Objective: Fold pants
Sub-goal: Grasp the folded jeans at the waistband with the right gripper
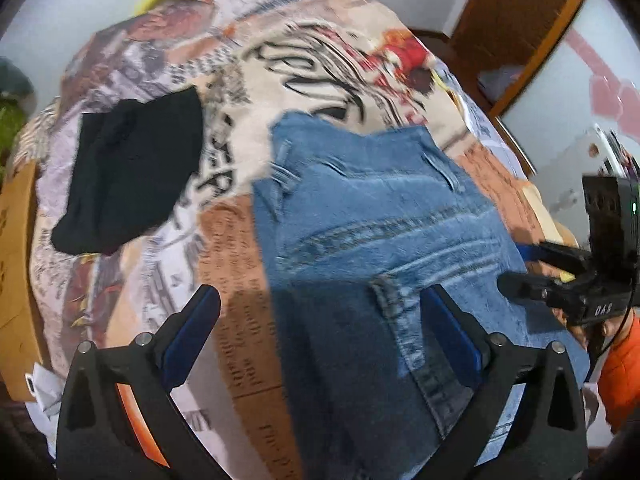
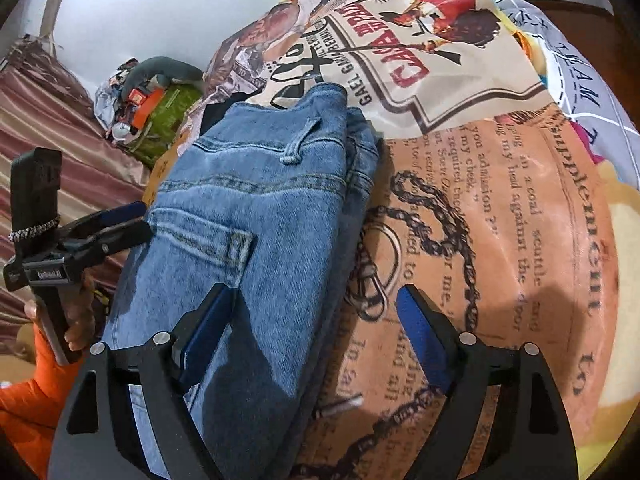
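Blue jeans (image 1: 384, 232) lie folded on a printed bedspread (image 1: 232, 248), waistband and belt loops facing away. They also show in the right wrist view (image 2: 256, 216). My left gripper (image 1: 320, 304) is open and empty, just above the near edge of the jeans. My right gripper (image 2: 316, 300) is open and empty, over the jeans' right edge. Each gripper shows from the side in the other view, the right gripper (image 1: 520, 268) at the jeans' right edge and the left gripper (image 2: 132, 220) at their left edge, jaws looking narrow there.
A folded black garment (image 1: 128, 172) lies to the left of the jeans. A cardboard box (image 1: 16, 272) sits at the bed's left edge. A pile of small items and a green bag (image 2: 160, 116) lies beyond the bed. A wooden door (image 1: 516, 20) stands at the back right.
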### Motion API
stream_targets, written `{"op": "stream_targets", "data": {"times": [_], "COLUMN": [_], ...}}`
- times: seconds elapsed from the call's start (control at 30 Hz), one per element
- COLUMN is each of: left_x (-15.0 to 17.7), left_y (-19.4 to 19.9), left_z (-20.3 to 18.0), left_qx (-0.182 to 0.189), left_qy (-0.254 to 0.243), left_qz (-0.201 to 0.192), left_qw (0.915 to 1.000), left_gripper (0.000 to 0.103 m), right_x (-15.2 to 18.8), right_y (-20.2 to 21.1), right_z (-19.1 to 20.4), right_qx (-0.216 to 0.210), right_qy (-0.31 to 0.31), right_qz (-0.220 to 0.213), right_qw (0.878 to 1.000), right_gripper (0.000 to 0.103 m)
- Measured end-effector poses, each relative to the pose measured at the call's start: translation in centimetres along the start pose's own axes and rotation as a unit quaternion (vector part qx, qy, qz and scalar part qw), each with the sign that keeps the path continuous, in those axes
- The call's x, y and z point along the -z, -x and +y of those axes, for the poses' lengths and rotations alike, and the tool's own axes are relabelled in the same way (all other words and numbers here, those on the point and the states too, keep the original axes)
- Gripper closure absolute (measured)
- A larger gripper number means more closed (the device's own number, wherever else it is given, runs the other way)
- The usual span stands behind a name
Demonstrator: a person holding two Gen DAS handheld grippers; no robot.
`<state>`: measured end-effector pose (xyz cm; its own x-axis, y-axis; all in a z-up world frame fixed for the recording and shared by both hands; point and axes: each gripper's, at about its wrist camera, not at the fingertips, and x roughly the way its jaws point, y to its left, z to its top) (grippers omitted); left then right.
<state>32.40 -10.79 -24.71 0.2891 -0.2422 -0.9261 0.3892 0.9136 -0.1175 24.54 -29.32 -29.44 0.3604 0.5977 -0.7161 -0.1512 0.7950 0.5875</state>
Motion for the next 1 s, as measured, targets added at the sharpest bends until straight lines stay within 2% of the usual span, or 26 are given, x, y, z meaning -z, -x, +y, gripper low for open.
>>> {"op": "stream_targets", "data": {"times": [0.1,0.23,0.33,0.4,0.47,0.5,0.57,0.63,0.73,0.83,1.0], "left_x": [-0.1,-0.7,-0.9,-1.2,-1.5,-1.8,-2.0,-2.0,-1.7,-1.1,0.6], "left_y": [-1.6,-3.3,-4.0,-4.3,-4.6,-4.7,-4.4,-4.0,-3.0,-1.5,3.0], "left_z": [0.1,1.6,2.0,1.8,1.4,1.3,0.7,-0.1,0.1,0.8,2.4], "left_qx": [0.034,0.094,0.119,0.124,0.129,0.131,0.137,0.122,0.12,0.125,0.111], "left_qy": [0.001,0.034,0.036,0.033,0.028,0.028,0.023,0.011,0.018,0.029,0.025], "left_qz": [0.033,0.074,0.079,0.077,0.075,0.073,0.058,0.044,0.031,0.018,-0.043], "left_qw": [0.9989,0.9923,0.989,0.9887,0.9883,0.9883,0.9887,0.9915,0.9922,0.9916,0.9926], "left_gripper": [0.0,0.0,0.0,0.0,0.0,0.0,0.015,0.021,0.032,0.037,0.04], "right_x": [-0.4,-0.8,-1.5,-2.1,-2.3,-2.3,-2.3,-2.2,-1.8,-1.7,-1.8], "right_y": [-0.5,-1.5,-2.2,-2.5,-2.7,-2.7,-2.5,-2.3,-1.4,-0.5,0.6], "right_z": [0.7,1.6,1.5,1.3,1.3,1.4,1.4,1.6,2.5,4.5,8.3], "right_qx": [-0.008,-0.014,-0.02,-0.025,-0.024,-0.024,-0.021,-0.01,0.008,0.022,0.016], "right_qy": [0.008,0.027,0.018,0.003,0.004,0.003,0.003,0.003,0.021,0.051,0.102], "right_qz": [0.003,0.004,0.005,0.007,0.008,0.009,0.01,0.008,-0.002,-0.017,-0.049], "right_qw": [1.0,1.0,1.0,1.0,1.0,1.0,1.0,1.0,1.0,0.998,0.993], "right_gripper": [0.019,0.019,0.021,0.021,0.026,0.031,0.039,0.053,0.064,0.07,0.074]}}
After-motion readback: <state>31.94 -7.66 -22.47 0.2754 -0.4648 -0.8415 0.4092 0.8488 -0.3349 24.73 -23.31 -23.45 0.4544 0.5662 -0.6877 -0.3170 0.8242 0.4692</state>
